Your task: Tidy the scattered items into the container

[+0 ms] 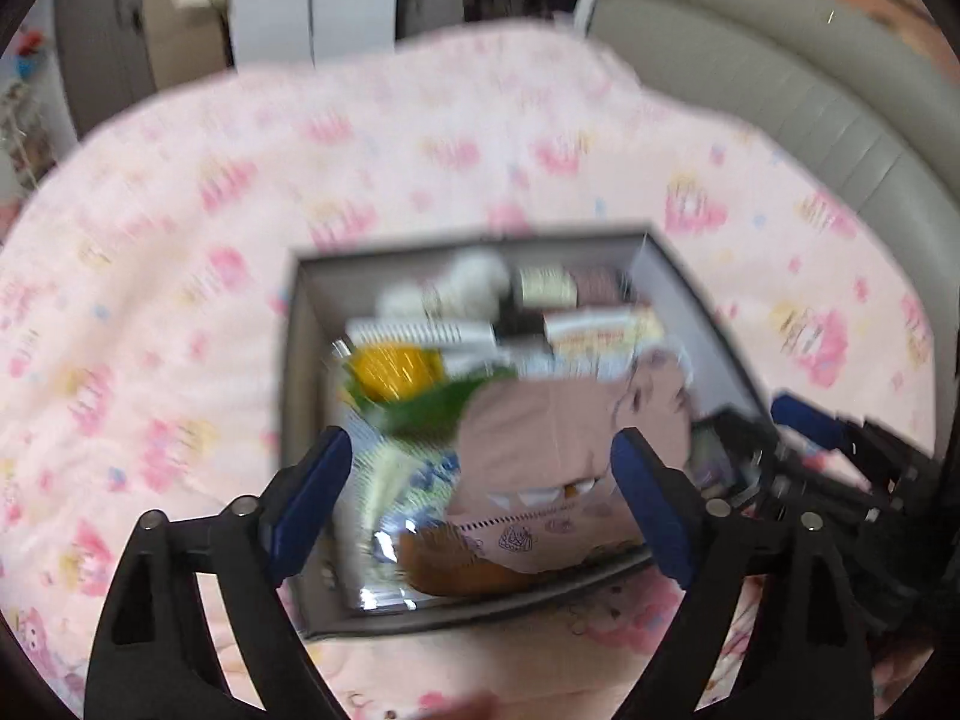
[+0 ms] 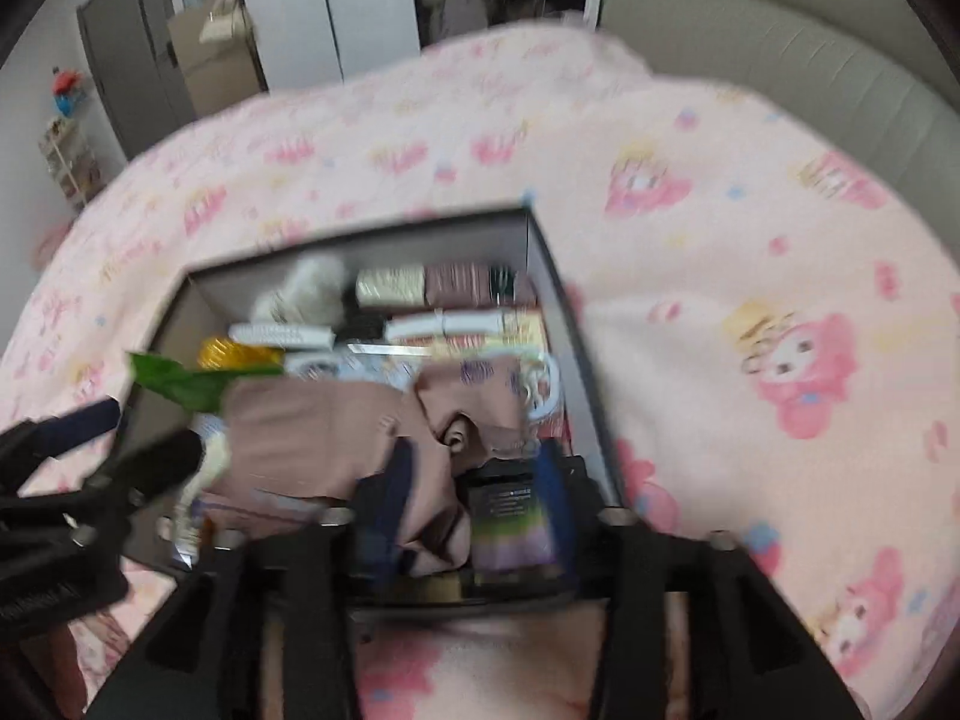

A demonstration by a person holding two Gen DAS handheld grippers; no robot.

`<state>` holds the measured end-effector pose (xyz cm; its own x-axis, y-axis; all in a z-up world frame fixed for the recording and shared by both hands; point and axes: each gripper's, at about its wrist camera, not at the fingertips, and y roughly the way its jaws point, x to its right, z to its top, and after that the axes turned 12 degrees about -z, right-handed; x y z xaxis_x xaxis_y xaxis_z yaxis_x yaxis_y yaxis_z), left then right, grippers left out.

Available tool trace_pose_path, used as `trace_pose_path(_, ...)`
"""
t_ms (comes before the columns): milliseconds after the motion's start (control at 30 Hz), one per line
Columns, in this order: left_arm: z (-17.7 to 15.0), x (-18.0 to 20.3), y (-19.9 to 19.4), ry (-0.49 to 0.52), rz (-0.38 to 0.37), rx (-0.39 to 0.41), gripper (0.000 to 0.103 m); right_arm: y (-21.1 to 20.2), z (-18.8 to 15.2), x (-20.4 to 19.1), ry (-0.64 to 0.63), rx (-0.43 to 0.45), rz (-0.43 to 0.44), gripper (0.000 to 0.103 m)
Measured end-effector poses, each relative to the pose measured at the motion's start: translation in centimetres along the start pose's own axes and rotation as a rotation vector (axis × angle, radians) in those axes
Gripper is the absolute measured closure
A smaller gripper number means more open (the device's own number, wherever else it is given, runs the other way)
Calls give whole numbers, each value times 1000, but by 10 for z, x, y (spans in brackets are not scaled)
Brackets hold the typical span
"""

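Note:
A grey open box (image 1: 295,360) (image 2: 577,372) sits on a pink printed bedspread and holds several items. Among them are a crumpled pink cloth (image 1: 540,438) (image 2: 312,432), a green leaf (image 1: 432,408) (image 2: 180,381), a yellow piece (image 1: 393,369), a white fluffy thing (image 2: 312,288) and cream and mauve rolls (image 2: 420,285). My left gripper (image 1: 480,456) hovers open over the box's near end, its blue pads wide on either side of the pink cloth. My right gripper (image 2: 474,480) stands open over the box's near right corner, above the cloth and a dark packet (image 2: 510,507). Both views are blurred.
The bedspread (image 1: 180,300) (image 2: 750,300) spreads all round the box. A grey padded headboard (image 1: 810,96) (image 2: 780,60) curves along the far right. White wardrobe doors (image 2: 300,6) and a cardboard box (image 2: 210,60) stand beyond the bed.

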<state>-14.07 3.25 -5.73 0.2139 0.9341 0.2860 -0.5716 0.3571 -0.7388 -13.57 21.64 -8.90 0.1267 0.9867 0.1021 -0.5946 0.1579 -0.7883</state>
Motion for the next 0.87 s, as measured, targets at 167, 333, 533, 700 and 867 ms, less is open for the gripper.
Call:
trace_pose_path(167, 9, 0, -82, -6, 21, 184, 2, -80, 2, 4, 69, 127, 3, 40)
trace_pose_path(333, 1, 8, -150, 11, 66, 311, 1, -156, 2, 2, 87, 266, 4, 22)
trace_pose_path(533, -39, 11, -186, -16, 87, 337, 1, -190, -34, -11, 56, 289, 1, 20)
trace_pose_path(700, -69, 9, -189, 1, 176, 327, 1, -185, -71, -14, 73, 239, -1, 20)
trace_pose_path(867, -86, 6, -190, -20, 165, 319, 1, -181, -81, -15, 70, 224, -13, 20)
